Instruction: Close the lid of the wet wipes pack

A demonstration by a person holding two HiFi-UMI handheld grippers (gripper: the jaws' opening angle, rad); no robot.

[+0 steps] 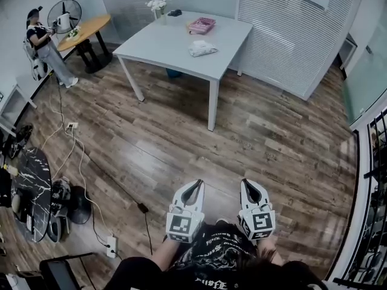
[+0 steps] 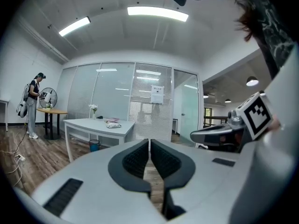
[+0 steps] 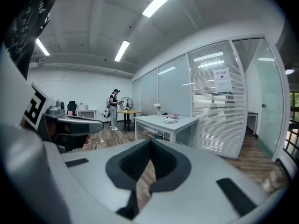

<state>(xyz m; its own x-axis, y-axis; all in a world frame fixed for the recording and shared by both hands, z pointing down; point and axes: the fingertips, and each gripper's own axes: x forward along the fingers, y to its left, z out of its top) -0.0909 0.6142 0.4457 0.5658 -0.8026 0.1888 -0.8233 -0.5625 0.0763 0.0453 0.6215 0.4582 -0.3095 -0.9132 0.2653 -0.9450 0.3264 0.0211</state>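
The wet wipes pack lies on the white table far across the room, a small pale packet; I see it also in the left gripper view and the right gripper view. Whether its lid is up is too small to tell. My left gripper and right gripper hang side by side close to my body, over the wood floor, well short of the table. Both are shut with nothing between the jaws. The left gripper and right gripper point toward the table.
A pink box and a vase of flowers also stand on the table. A person stands by a round wooden table with a fan at far left. Cables and a power strip cross the floor at left. A black marble-topped table is near left.
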